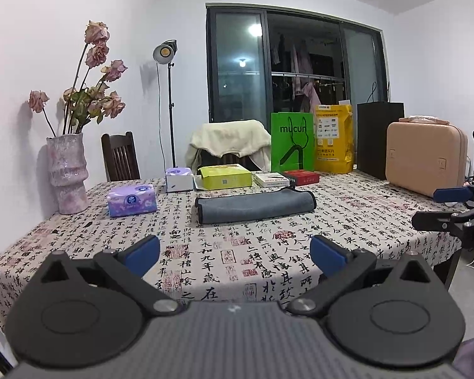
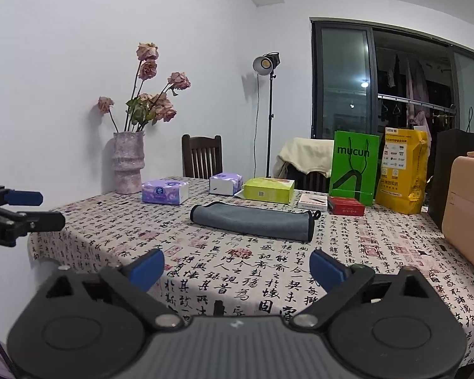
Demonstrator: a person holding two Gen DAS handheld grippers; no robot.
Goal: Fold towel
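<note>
One grey towel (image 1: 255, 205) folded at counter (image 1: 347, 221) 12 o'clock; two tools, left tool (image 1: 234, 254) and right tool (image 2: 237, 267), both spread, nothing pinched.

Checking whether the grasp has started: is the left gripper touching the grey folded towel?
Apart. In the left wrist view, patterned tablecloth shows between the open left gripper and the grey folded towel.

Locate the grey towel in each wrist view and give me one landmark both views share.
Left wrist view: the grey towel lies folded on the tablecloth just above picture centre, in front of the yellow-green box.
Right wrist view: the grey towel lies near centre, slanting down to the right, again in front of the yellow-green box.
Shared landmark: the green mucun bag, standing behind and right of the towel.
</note>
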